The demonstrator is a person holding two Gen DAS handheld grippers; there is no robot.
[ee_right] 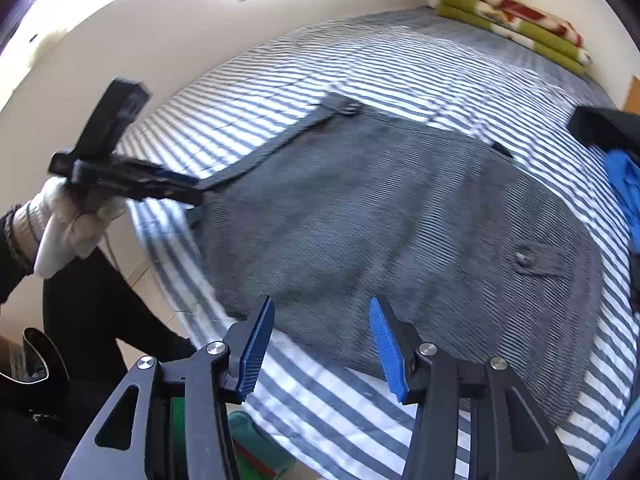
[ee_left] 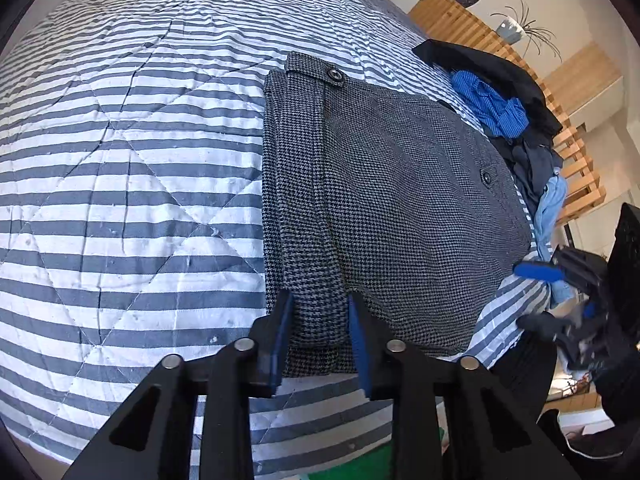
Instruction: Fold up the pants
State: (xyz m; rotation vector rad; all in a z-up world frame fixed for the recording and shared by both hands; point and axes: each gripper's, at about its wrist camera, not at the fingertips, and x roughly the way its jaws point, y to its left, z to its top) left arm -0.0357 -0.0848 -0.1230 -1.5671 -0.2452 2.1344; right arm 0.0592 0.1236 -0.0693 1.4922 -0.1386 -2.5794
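I see grey houndstooth woven-cloth pants (ee_left: 384, 200), matt and coarse, on the blue-and-white striped quilted cotton bedspread (ee_left: 120, 168), puckered; right of it, a smooth pale slatted wooden frame (ee_left: 472, 28).

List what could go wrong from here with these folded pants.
1. The left gripper straddles the near edge of the grey pants, jaws slightly apart; pulling away could snag that edge and open the fold.
2. The clothes pile lies right beside the pants; sliding them that way could tangle both.
3. The right gripper hangs open over the near edge and could ruffle the top layer.
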